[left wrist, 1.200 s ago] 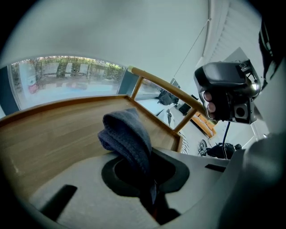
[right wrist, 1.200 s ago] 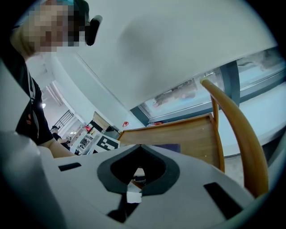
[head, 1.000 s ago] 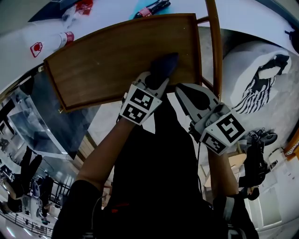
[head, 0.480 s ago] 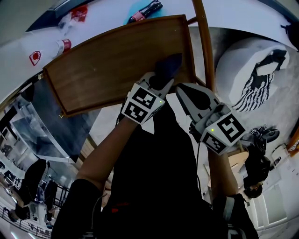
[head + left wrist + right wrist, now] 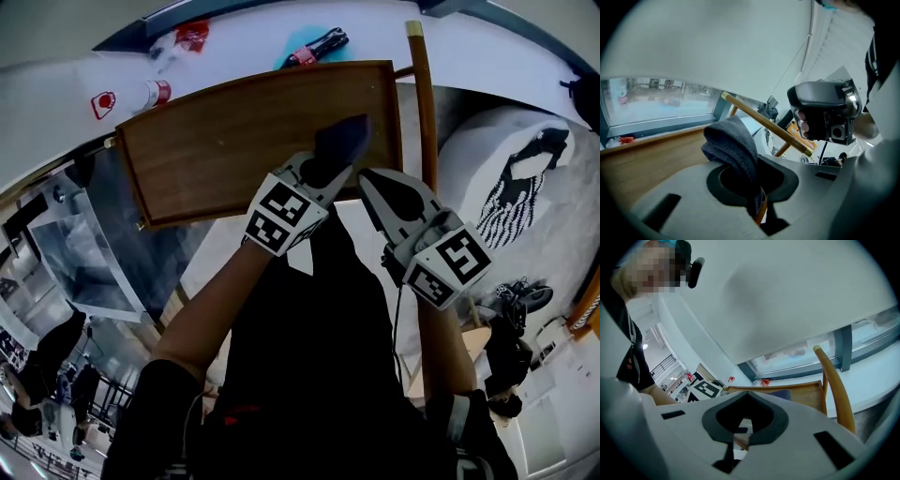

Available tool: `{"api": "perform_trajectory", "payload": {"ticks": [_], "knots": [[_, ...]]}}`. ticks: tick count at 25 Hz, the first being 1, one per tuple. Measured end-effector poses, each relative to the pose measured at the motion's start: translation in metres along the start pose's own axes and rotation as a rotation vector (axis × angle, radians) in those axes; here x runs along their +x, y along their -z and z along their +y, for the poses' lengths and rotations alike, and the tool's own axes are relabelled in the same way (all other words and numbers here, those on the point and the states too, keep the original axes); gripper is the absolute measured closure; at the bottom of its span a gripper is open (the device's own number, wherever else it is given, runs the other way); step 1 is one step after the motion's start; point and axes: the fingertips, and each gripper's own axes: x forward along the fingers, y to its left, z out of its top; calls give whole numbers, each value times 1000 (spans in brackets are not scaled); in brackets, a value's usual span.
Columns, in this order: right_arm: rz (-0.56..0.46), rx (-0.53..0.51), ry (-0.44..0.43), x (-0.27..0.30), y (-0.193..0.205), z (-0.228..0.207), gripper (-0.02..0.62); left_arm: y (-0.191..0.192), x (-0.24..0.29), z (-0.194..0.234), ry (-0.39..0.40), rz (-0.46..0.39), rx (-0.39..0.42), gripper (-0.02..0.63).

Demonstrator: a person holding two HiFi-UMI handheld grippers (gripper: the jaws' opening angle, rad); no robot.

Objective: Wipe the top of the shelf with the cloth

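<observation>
A dark grey-blue cloth (image 5: 339, 142) rests on the right end of the wooden shelf top (image 5: 225, 141), near its front edge. My left gripper (image 5: 317, 171) is shut on the cloth, which bunches up out of the jaws in the left gripper view as a folded wad (image 5: 732, 143). My right gripper (image 5: 382, 192) hangs just right of the left one, off the shelf's front right corner, jaws closed with nothing between them. In the right gripper view the shelf (image 5: 806, 392) and a strip of cloth (image 5: 780, 393) lie beyond the right gripper (image 5: 746, 427).
A curved wooden rail (image 5: 424, 103) runs along the shelf's right side. Behind the shelf a white sill holds a bottle (image 5: 155, 93), red packets (image 5: 192, 34) and a dark bundle on a blue sheet (image 5: 314, 47). A white bag with a black print (image 5: 516, 187) lies at right.
The cloth and my left gripper have slid slightly right and away along the shelf's right end. The right gripper has held its place beside it.
</observation>
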Motion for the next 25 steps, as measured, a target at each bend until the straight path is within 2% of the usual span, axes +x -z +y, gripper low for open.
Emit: {"api": "perform_trajectory", "payload": {"ticks": [11,25], "knots": [[-21,-117,-49,32,-45,63,591,-56,-116,38,-120,-166,67,549],[-91,-288,-123,59,-97,165,591,-111,-279,45,-265,-362,172,549]]}}
